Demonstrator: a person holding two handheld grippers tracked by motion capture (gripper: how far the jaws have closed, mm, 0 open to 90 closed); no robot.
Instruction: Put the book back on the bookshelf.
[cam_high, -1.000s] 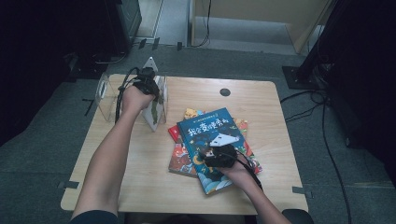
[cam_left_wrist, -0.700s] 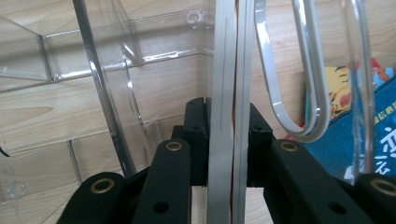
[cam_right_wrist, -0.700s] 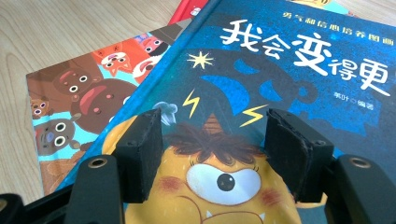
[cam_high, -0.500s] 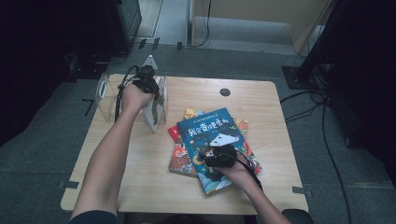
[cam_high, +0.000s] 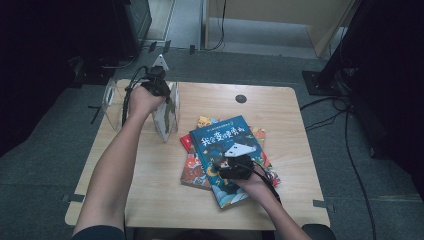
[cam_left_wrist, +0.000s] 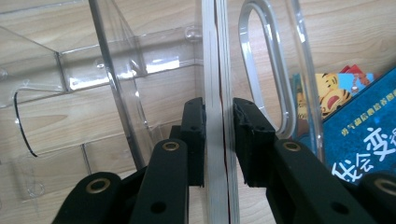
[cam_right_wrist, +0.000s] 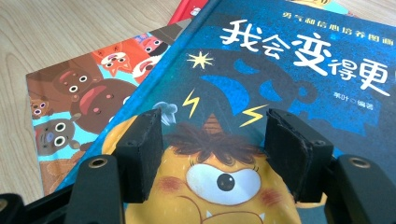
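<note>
A pale wooden table (cam_high: 150, 190) stands on grey carpet. At its left, the left gripper (cam_left_wrist: 219, 135) pinches a thin white-paged book (cam_left_wrist: 217, 84) upright in the clear plastic rack (cam_high: 112, 97); its jaws have just eased slightly, otherwise nothing has shifted. On the right, the right gripper (cam_right_wrist: 215, 149) hovers, jaws apart, over the blue monster-cover book (cam_right_wrist: 280, 93) titled "我会变得更", which tops the stack.

In the high view the pale wooden table (cam_high: 150, 190) is evenly lit from above, while the floor and room around it sink into near black. The picture is soft and grainy, and shadows are faint. In the left gripper view, white glare streaks the clear plastic book rack (cam_left_wrist: 116, 70). In the right gripper view the glossy blue picture book (cam_right_wrist: 280, 93) is sharp, and the near black fingers (cam_right_wrist: 140, 154) are slightly soft.
</note>
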